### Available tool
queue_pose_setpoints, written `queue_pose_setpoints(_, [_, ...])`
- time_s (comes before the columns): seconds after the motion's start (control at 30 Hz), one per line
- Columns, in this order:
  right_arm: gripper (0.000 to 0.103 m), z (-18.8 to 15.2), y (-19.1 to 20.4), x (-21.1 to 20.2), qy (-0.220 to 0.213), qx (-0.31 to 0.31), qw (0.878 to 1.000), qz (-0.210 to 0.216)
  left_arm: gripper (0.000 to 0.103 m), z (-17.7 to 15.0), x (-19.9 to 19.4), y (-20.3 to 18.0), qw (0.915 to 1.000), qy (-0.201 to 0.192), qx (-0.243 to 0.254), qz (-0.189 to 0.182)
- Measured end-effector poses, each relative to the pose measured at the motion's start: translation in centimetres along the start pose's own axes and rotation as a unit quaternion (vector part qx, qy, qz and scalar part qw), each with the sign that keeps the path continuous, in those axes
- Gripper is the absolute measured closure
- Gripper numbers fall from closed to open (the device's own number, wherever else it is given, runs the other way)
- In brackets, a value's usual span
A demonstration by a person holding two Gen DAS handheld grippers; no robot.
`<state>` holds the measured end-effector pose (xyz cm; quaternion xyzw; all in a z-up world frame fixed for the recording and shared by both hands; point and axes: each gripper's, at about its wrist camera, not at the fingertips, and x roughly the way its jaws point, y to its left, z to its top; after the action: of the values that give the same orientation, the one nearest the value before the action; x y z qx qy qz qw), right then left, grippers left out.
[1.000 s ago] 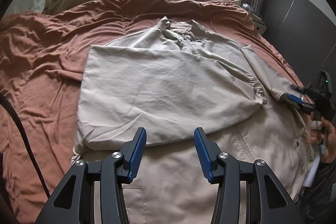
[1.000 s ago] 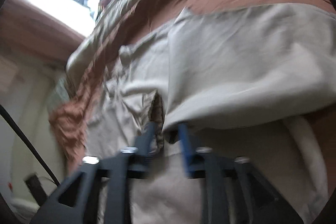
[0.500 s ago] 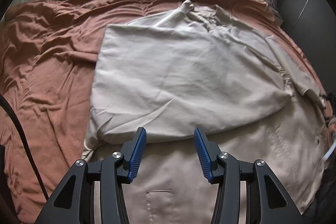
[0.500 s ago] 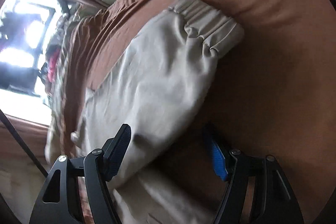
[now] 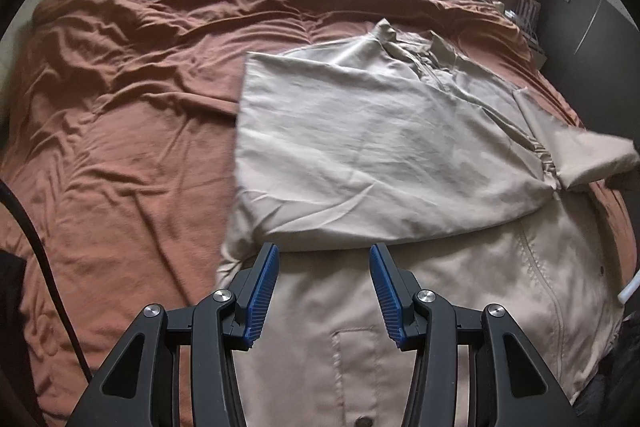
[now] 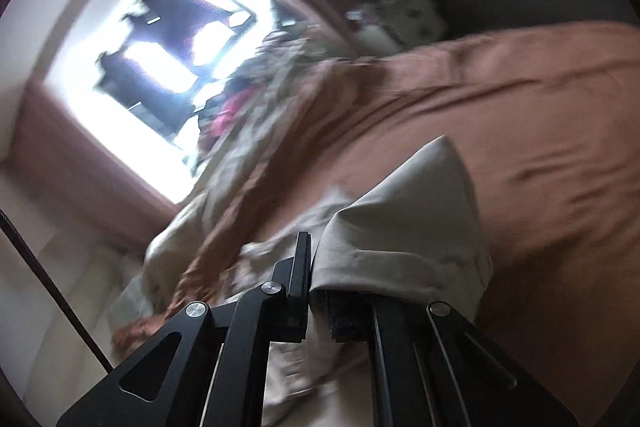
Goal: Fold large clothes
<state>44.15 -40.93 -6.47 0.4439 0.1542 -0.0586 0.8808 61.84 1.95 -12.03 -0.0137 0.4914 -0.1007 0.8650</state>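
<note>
I am folding a large beige cotton jacket (image 5: 372, 147) that is lying spread on the rust-brown quilted bedcover (image 5: 120, 131) of an unmade bed, collar toward the window end and hem toward me. My left claw (image 5: 323, 291) is hovering over the jacket's lower front, its blue-padded fingers (image 5: 262, 291) standing apart with nothing between them. My right claw (image 6: 316, 279) is clamped on the jacket's right sleeve (image 6: 416, 223); the pale cloth is bunching out above the closed black fingers and draping over the right-hand one, and in the left wrist view that same sleeve end (image 5: 588, 155) is hanging raised and blurred off the jacket's right edge, clear of the bedcover.

As I judge it, the fold is partly done: the left side panel is already lying turned in flat across the chest, its straight edge running down the garment's left side. The right sleeve is only now being carried, not yet laid across. Left to do, in my reckoning: bringing that sleeve and the right side over the body, then doubling the long lower half, with its zip and patch pocket (image 5: 356, 375), up toward the collar.
</note>
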Motion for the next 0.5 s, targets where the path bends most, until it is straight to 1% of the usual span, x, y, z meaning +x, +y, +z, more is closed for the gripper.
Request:
queue_pose_setpoints(0.1, [0.099,-1.4,4.8,-0.3,0.003,-0.056,0.998,0.034,0.053,-0.3,-0.8,1.0,1.0000,-0.005,-0.008,0.000])
queue_pose_setpoints(0.17, [0.099,-2.2,6.7,-0.7,0.009,-0.086,0.995,0.054,0.053,-0.6,-1.3,1.7,0.9999,-0.007,-0.012,0.000])
queue_pose_setpoints(0.2, [0.099,-3.0,8.3,-0.6,0.015,-0.104,0.992,0.068,0.053,-0.7,-1.5,1.9,0.9999,-0.008,-0.014,0.000])
queue_pose_setpoints(0.27, [0.099,-3.9,9.6,0.0,0.029,-0.130,0.988,0.083,0.053,-1.0,-1.9,2.6,0.9998,-0.010,-0.016,0.001])
queue_pose_setpoints(0.33, [0.099,-5.8,11.9,0.7,0.049,-0.163,0.981,0.091,0.053,-1.3,-2.1,3.1,0.9998,-0.011,-0.018,0.002])
queue_pose_setpoints(0.43, [0.099,-8.0,14.3,3.6,0.086,-0.215,0.969,0.085,0.053,-1.7,-2.3,4.2,0.9996,-0.011,-0.026,0.005])
queue_pose_setpoints(0.47, [0.099,-7.8,14.9,4.4,0.099,-0.230,0.964,0.083,0.053,-1.8,-2.4,4.6,0.9995,-0.011,-0.030,0.006])
queue_pose_setpoints(0.5, [0.099,-8.5,15.6,5.3,0.114,-0.244,0.959,0.083,0.053,-2.0,-2.4,4.9,0.9994,-0.011,-0.033,0.007])
